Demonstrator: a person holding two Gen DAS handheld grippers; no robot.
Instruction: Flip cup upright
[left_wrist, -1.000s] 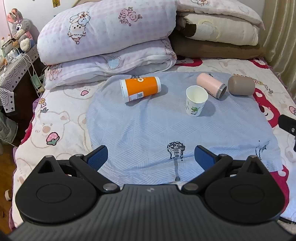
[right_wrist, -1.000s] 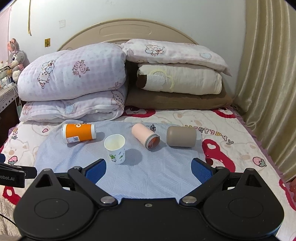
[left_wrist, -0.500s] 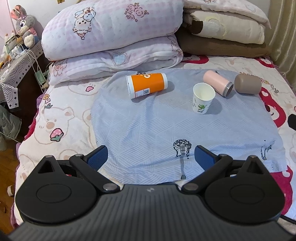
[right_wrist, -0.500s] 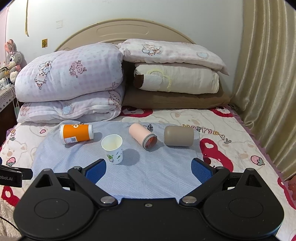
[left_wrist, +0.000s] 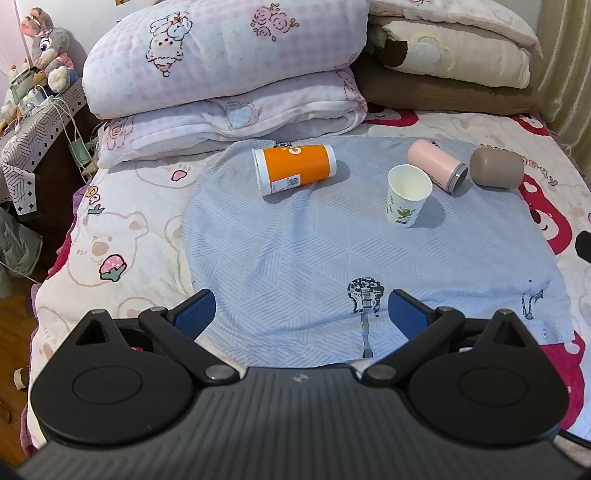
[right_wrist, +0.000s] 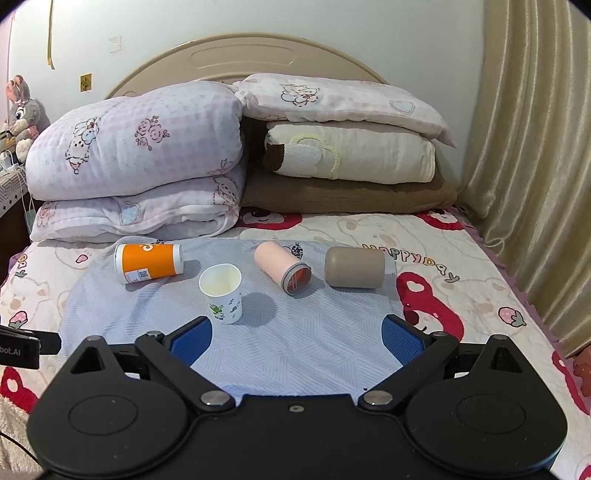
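A white paper cup (left_wrist: 407, 200) (right_wrist: 221, 293) stands upright, mouth up, on a light blue cloth (left_wrist: 314, 254) (right_wrist: 295, 332). An orange cup (left_wrist: 294, 168) (right_wrist: 148, 262), a pink cup (left_wrist: 437, 170) (right_wrist: 282, 267) and a brown cup (left_wrist: 496, 167) (right_wrist: 354, 267) lie on their sides at the far part of the cloth. My left gripper (left_wrist: 301, 313) is open and empty over the near edge of the cloth. My right gripper (right_wrist: 297, 338) is open and empty, close in front of the paper cup.
Folded quilts (right_wrist: 140, 162) and stacked pillows (right_wrist: 347, 147) line the head of the bed. A curtain (right_wrist: 535, 166) hangs on the right. A bedside table with cables and a plush rabbit (left_wrist: 48, 59) stands on the left.
Both grippers have drawn back a little from the cups and stayed open. The left view has shifted so the cups sit further right. No cup has moved.
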